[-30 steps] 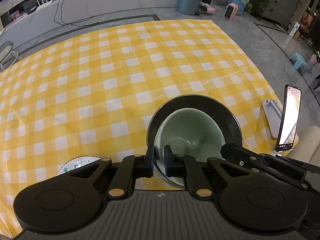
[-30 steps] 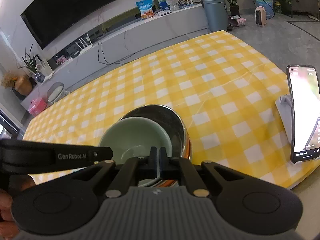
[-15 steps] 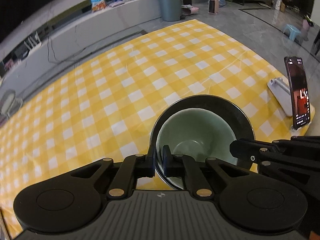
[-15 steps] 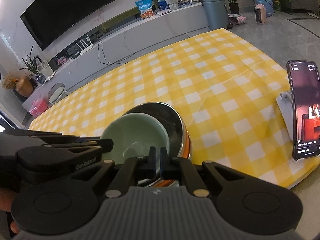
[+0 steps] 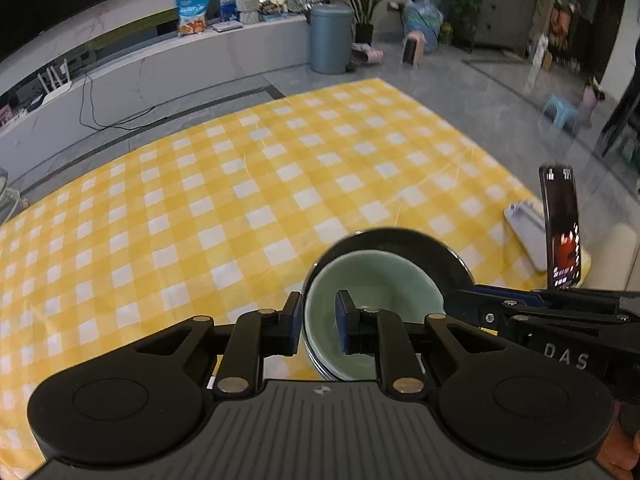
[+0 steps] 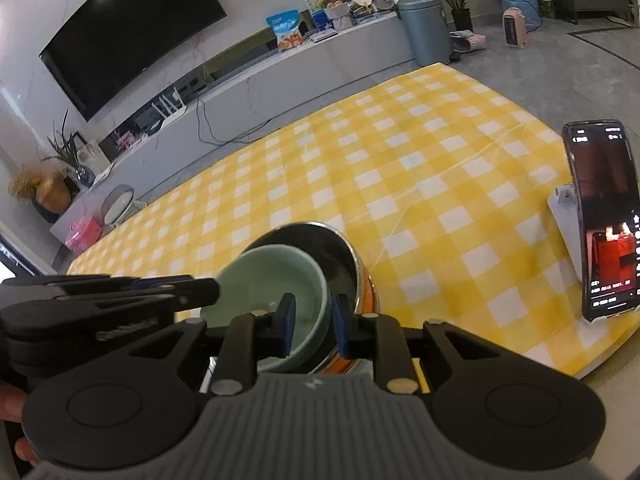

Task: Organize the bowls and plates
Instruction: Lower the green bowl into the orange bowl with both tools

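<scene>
A pale green bowl (image 5: 380, 292) sits nested inside a dark metal bowl (image 5: 400, 240) with a steel rim, on the yellow checked tablecloth (image 5: 200, 200). My left gripper (image 5: 319, 328) straddles the green bowl's left rim. Its jaws are opening and the pads stand clear of the rim. In the right wrist view my right gripper (image 6: 314, 328) straddles the right rim of the green bowl (image 6: 272, 280), inside the metal bowl (image 6: 340, 252). Its jaws are opening too, with a gap on both sides. Each gripper shows in the other's view, the right one (image 5: 464, 300) and the left one (image 6: 212, 292).
A phone (image 6: 604, 220) leans upright on a white stand (image 6: 564, 216) near the table's right edge, close to the bowls. A hand (image 6: 12, 408) holds the left gripper. Beyond the table's far edge are a low cabinet and a grey bin.
Both grippers were shut on the green bowl's rim and now have their jaws parted around it. The left view has swung up and shows more of the room.
</scene>
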